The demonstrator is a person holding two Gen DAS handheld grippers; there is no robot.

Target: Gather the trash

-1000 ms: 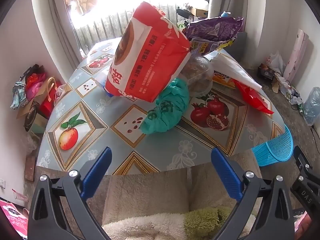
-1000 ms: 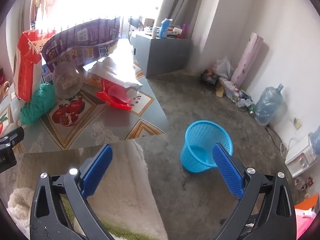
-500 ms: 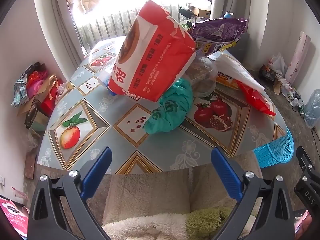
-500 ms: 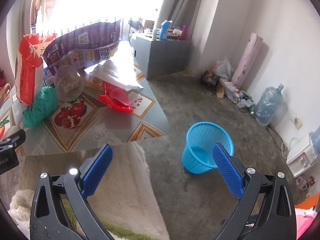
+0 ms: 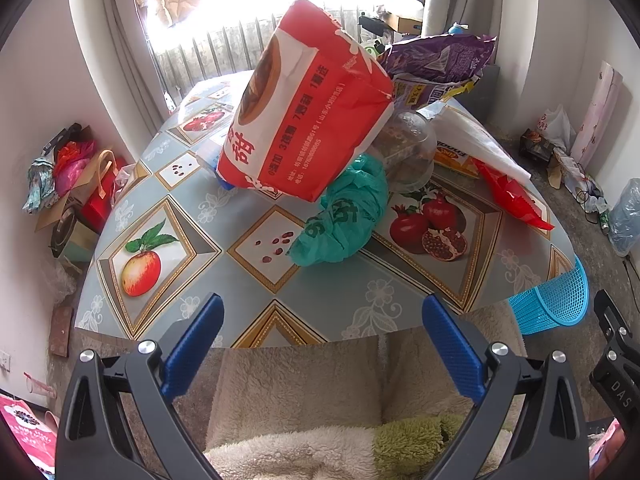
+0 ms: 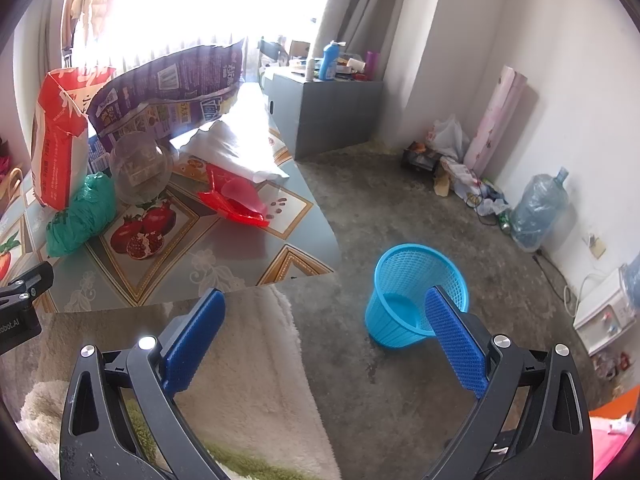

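Left tool [image 5: 322, 330] and right tool [image 6: 324, 314]: both spread wide, empty. Crumpled green plastic bag [image 5: 344, 216] lies mid-worktop [image 5: 224, 216], touching red paper sack [image 5: 304, 112]. Est. light, soft, slippery; pinch a bunched fold. Blue mesh bin [image 6: 416, 294] on floor.

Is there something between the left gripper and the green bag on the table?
Nothing visible. The left gripper has its jaws open and empty, and only bare tablecloth lies between it and the green bag. The red bag leans over the green bag's far side, not its near side.
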